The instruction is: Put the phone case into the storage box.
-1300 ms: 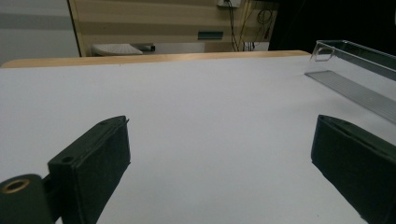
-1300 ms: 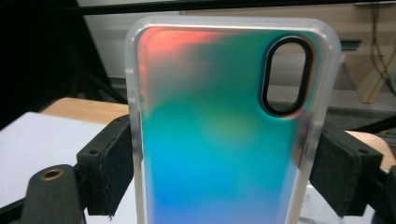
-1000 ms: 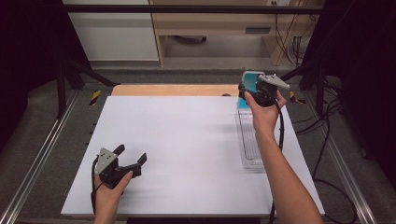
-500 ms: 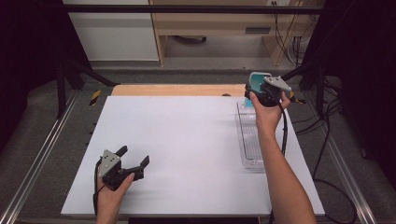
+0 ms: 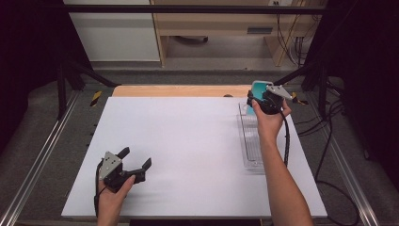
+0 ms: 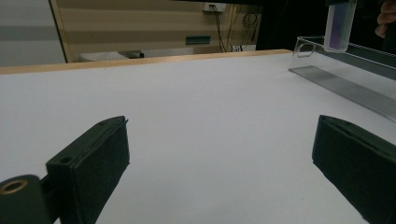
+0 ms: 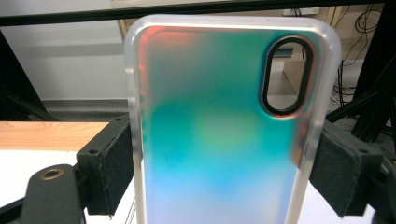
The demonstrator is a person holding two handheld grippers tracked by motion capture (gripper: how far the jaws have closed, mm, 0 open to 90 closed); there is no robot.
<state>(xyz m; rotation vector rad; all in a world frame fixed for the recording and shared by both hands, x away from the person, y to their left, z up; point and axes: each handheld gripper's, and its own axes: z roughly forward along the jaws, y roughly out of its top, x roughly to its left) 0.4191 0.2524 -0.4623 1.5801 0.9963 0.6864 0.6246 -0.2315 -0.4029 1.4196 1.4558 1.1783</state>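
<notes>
Right hand-held gripper point(image 5: 259, 99) pinches a phone case point(image 7: 224, 126) by its two long sides, upright above the far right corner of the table point(image 5: 188, 141), over the clear rack point(image 5: 251, 141); the left hand-held gripper point(image 5: 136, 165) rests spread near the front left. Likely light, slick and flexible, so the case is best held at mid-sides with gentle pressure.

A white table point(image 5: 188, 141) is carrying a clear plastic rack point(image 5: 251, 141), which is lying along its right edge.
</notes>
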